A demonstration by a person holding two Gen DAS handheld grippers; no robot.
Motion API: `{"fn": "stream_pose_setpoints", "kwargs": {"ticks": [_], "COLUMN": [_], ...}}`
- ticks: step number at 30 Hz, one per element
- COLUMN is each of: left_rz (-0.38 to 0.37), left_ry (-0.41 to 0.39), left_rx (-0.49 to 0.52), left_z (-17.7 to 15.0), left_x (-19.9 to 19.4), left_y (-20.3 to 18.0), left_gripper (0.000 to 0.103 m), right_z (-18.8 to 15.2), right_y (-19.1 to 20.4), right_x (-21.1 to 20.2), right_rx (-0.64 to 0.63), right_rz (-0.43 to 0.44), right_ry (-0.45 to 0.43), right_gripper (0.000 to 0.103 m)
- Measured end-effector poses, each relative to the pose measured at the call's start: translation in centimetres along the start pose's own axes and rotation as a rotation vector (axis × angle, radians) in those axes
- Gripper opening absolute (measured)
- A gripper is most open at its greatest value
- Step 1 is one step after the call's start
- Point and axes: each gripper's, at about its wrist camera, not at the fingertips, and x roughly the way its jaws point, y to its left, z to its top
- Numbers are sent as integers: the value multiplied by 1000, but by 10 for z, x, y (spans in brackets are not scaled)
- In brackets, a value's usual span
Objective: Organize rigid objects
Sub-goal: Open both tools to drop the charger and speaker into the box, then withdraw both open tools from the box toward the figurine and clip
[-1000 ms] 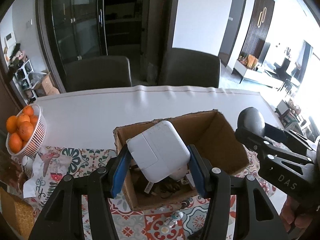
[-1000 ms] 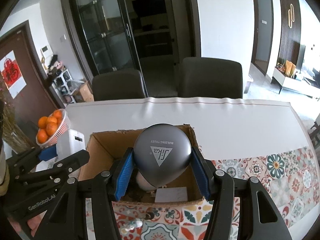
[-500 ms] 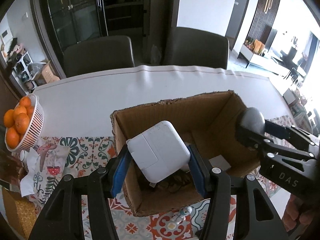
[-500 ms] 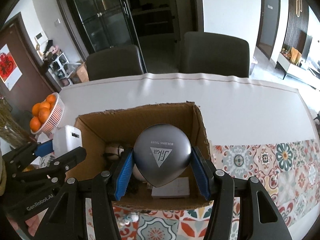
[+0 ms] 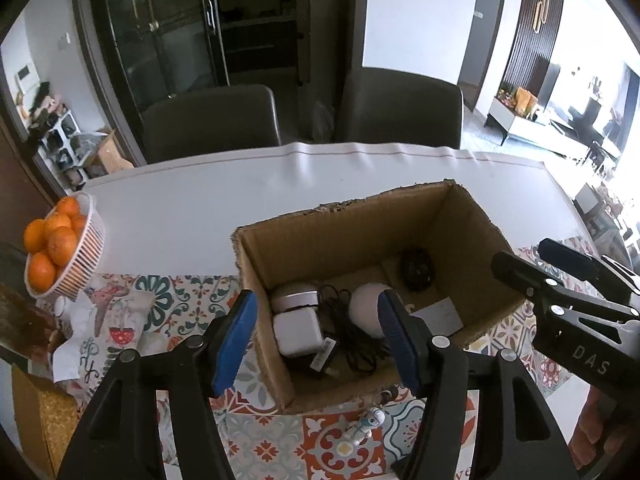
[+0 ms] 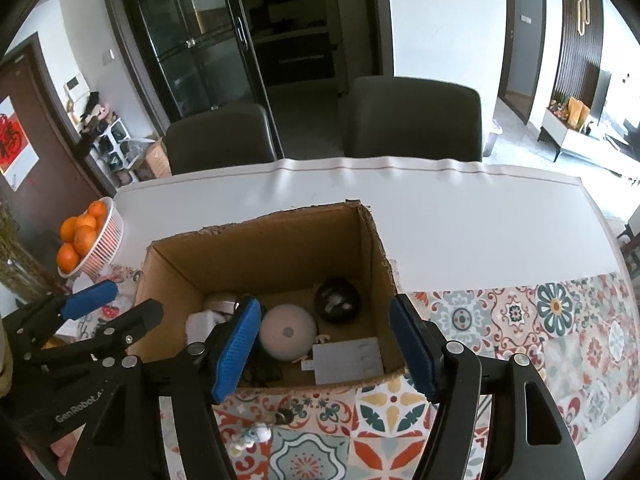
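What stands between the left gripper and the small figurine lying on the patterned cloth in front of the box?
Nothing visible: the figurine lies in the open, near the cardboard box; the left gripper, jaws opening and empty, is above it.

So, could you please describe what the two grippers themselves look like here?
Both are black frames with silver screw heads and two fingers lined with textured blue pads. The left gripper carries white "GenRobot" lettering on its side, seen from the right wrist view. The right gripper shows white "DAS" lettering in the left wrist view. No cables or sleeves are visible.
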Motion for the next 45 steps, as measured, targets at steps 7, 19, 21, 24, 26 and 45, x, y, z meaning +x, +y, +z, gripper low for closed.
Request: {"fn": "stream_pose_setpoints", "kwargs": {"ticks": [7,19,21,24,26,45], "left_rz": [35,66,68,71,66,55], "left_ry": [-62,-148,-158,-170,-169,-208], "left_rx": [-23,-14,-3,7,5,86], "left_z": [-14,-46,-51,-61,-66,-125], "left_x": [-27,-61,-63,-66,-67,-74], "left_y": [2,2,1,1,3,7], "left_gripper": [67,69,70,70,70,74], "right_z": [-8,-36,-42,-52,-59,-125], "right_y": [3,10,11,13,13,25], "right_x": [-24,-56,-59,-63,-65,-70], "right_rx": [-7,-21,-29,-35,-33,-6], "right_rz": [-18,-17,-21,-19,-18,-41], "right_ry": [-60,-127,-132,-139,-147,-139], "right_gripper": [68,68,68,72,73,79]}}
